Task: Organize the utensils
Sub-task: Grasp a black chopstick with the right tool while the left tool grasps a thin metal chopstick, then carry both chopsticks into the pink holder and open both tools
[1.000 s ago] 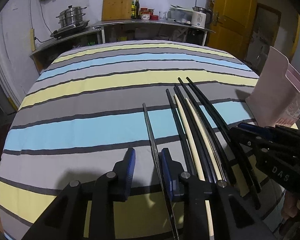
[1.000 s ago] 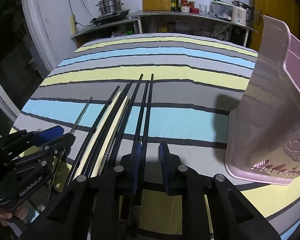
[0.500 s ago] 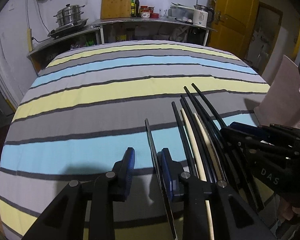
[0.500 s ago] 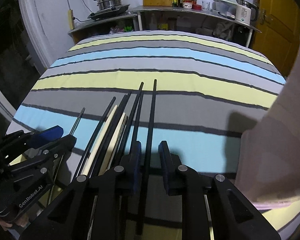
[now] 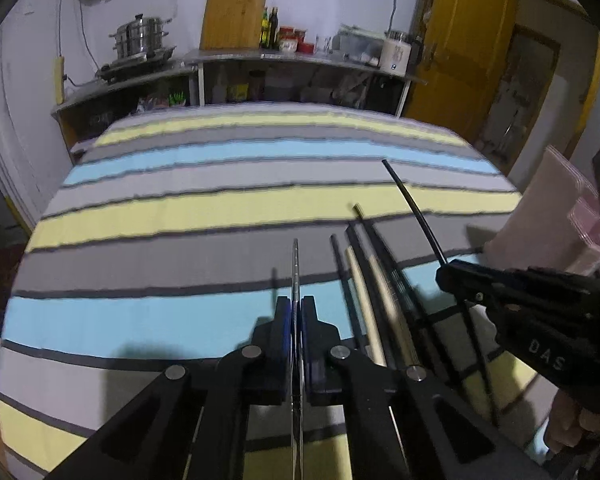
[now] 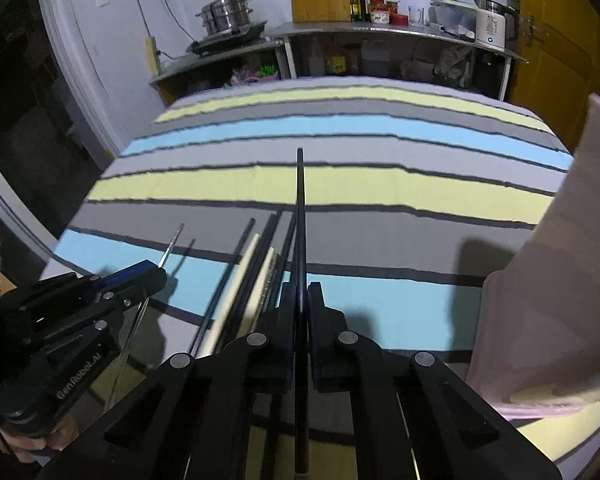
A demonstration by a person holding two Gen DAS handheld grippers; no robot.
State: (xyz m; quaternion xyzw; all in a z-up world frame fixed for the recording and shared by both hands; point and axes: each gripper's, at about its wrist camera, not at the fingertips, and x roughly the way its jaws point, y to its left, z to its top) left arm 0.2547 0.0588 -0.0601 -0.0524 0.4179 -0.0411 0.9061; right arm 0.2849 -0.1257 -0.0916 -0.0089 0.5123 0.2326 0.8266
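My left gripper (image 5: pixel 295 307) is shut on a thin metal chopstick (image 5: pixel 295 264) and holds it above the striped cloth. My right gripper (image 6: pixel 300 292) is shut on a black chopstick (image 6: pixel 300 200), also lifted; it shows in the left wrist view (image 5: pixel 412 208) sticking up from the right gripper. Several black and cream chopsticks (image 5: pixel 364 280) lie side by side on the cloth between the two grippers, also in the right wrist view (image 6: pixel 252 272). A pink plastic holder (image 6: pixel 560 280) stands to the right.
The striped cloth (image 5: pixel 180 216) covers the table. Behind it runs a counter (image 6: pixel 380 32) with a steel pot, cutting board, bottles and a kettle. A yellow door (image 5: pixel 460 40) is at the back right.
Both grippers have shut, the left on the metal chopstick, the right on a black chopstick. Both have lifted their chopsticks off the cloth.
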